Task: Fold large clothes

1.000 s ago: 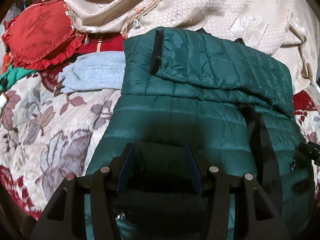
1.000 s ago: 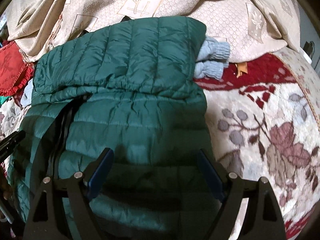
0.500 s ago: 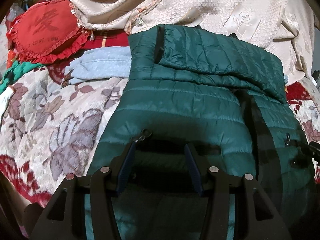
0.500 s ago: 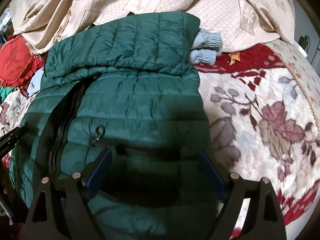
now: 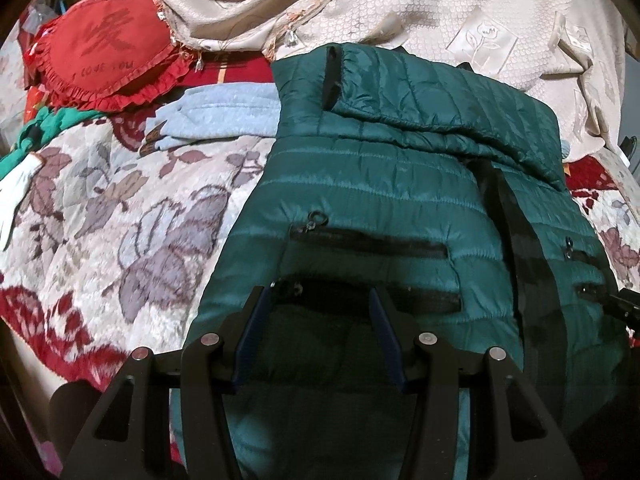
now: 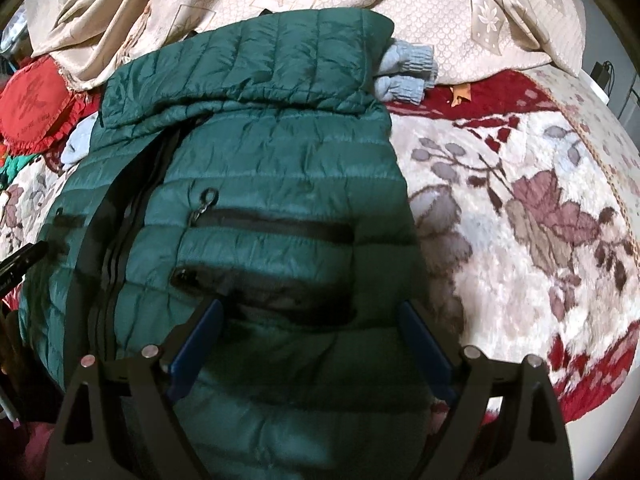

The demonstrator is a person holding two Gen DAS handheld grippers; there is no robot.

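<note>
Your dark green quilted puffer jacket (image 5: 360,184) lies front-up on the floral bedspread (image 5: 120,208), its top part folded down over the chest, with four zipped pockets showing, two on each side of the front zip. Behind it, the red heart cushion (image 5: 104,56) reads "I LOVE YOU" under a large character. Your left gripper (image 5: 320,304) hovers half open over the jacket's lower part, gripping nothing. Your right gripper (image 6: 308,312) stands wide, likewise empty. A light blue garment (image 5: 224,116) pokes out beneath.

The green jacket (image 5: 360,184) hides most of the light-blue garment (image 5: 224,116).
</note>
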